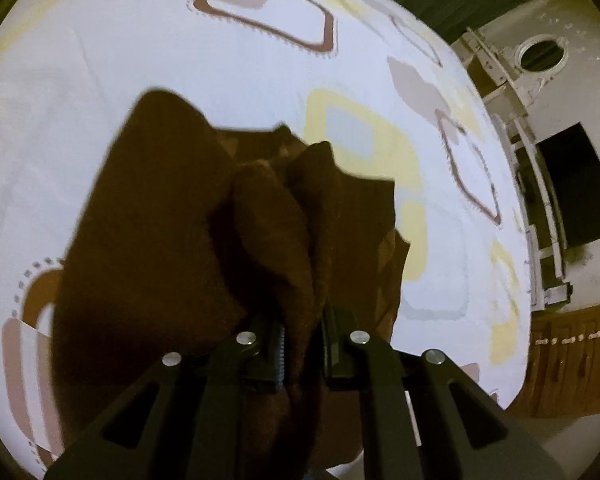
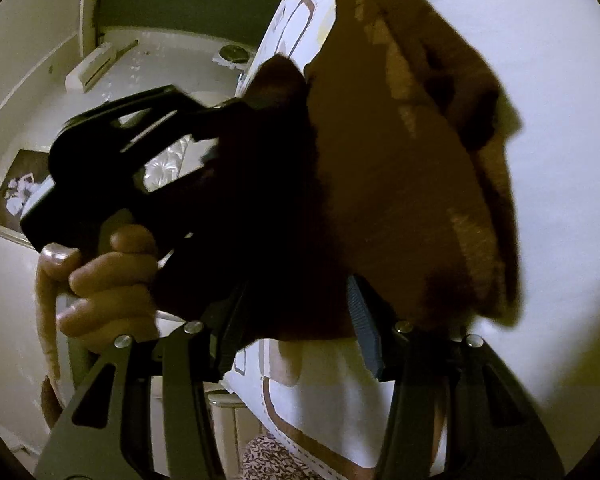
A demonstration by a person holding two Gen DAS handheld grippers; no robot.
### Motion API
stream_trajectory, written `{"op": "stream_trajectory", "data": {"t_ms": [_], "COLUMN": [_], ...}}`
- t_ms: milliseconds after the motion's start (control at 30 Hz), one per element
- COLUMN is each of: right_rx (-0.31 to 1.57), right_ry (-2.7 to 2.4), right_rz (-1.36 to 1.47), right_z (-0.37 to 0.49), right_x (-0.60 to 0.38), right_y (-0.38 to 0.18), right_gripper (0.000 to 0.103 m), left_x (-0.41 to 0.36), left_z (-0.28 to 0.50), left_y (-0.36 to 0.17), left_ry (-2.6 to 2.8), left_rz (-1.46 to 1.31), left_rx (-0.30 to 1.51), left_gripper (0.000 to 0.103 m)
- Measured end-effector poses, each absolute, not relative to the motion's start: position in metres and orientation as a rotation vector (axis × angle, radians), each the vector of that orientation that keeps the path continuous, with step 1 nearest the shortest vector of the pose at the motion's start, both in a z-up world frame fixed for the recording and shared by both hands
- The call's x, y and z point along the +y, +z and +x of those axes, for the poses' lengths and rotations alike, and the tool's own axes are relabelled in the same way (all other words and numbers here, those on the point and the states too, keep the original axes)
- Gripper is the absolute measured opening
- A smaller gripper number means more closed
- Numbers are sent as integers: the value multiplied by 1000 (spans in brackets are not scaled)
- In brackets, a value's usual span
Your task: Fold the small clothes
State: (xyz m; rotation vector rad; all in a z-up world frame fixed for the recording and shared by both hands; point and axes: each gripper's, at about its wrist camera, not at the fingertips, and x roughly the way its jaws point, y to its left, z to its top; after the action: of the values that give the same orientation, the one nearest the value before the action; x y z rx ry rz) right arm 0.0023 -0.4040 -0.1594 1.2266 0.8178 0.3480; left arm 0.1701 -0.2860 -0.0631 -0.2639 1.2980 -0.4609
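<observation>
A dark brown small garment [image 1: 172,216] hangs bunched over a white bedsheet [image 1: 180,60] printed with brown and yellow rounded squares. My left gripper [image 1: 304,336] is shut on a gathered fold of it, and the cloth rises up between the pads. In the right wrist view the same garment [image 2: 400,184] fills the middle, lifted off the sheet [image 2: 560,160]. The right gripper [image 2: 296,320] stands open with the garment's lower edge between its fingers; its ribbed right pad [image 2: 364,332] is bare. The left gripper [image 2: 220,120], held by a hand [image 2: 108,272], enters the cloth from the left.
The bed's edge runs along the right of the left wrist view, next to a white wall with a dark opening [image 1: 576,188], a round hole [image 1: 542,54] and a wooden panel [image 1: 572,364]. The right wrist view shows a framed picture [image 2: 16,196] and patterned fabric [image 2: 276,460].
</observation>
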Motion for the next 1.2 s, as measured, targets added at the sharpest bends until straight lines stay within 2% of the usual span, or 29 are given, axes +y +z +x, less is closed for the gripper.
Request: {"op": "stream_trajectory", "data": {"t_ms": [67,167,367,433,467,633,900,1033,1200], "right_rx": [813,793,790,791,793,792,778,777,790], "right_ry": [342,365,371,370,370,362,356,356,437], "right_rz": [1249,1309,1319,1321,1322,1329,1332,1342,1426], "right_z": [0,-4,-7,-10,-11,-12,-15,-6,1], "right_x": [-406,-412,-410,-411,-410,-425,-432,-440,-434], "right_y": [-163,-169,-168,-169,-169,-169,-161,-161,-168], "right_gripper": [47,48,48,48,48,48,51,54,56], "left_x": [-293,-297,-305,-298,-293,-243,-159,-141,-143], "left_z": [167,165,151,143,141,128,87,60,42], "left_y": [-65,-63,-28,-11,-5,7,-47,-62,-68], "left_ry": [-462,-513,-702,-754,-773,-755,-624,-594,-570], "left_rz": [-256,-309,-340,-345,-358,-450,-713,-833,-841], "left_rx": [1304,1321,1294,1261,1243,1179,1227,1217,1186], "left_gripper": [18,19,29,46,48,48,48,48,48]}}
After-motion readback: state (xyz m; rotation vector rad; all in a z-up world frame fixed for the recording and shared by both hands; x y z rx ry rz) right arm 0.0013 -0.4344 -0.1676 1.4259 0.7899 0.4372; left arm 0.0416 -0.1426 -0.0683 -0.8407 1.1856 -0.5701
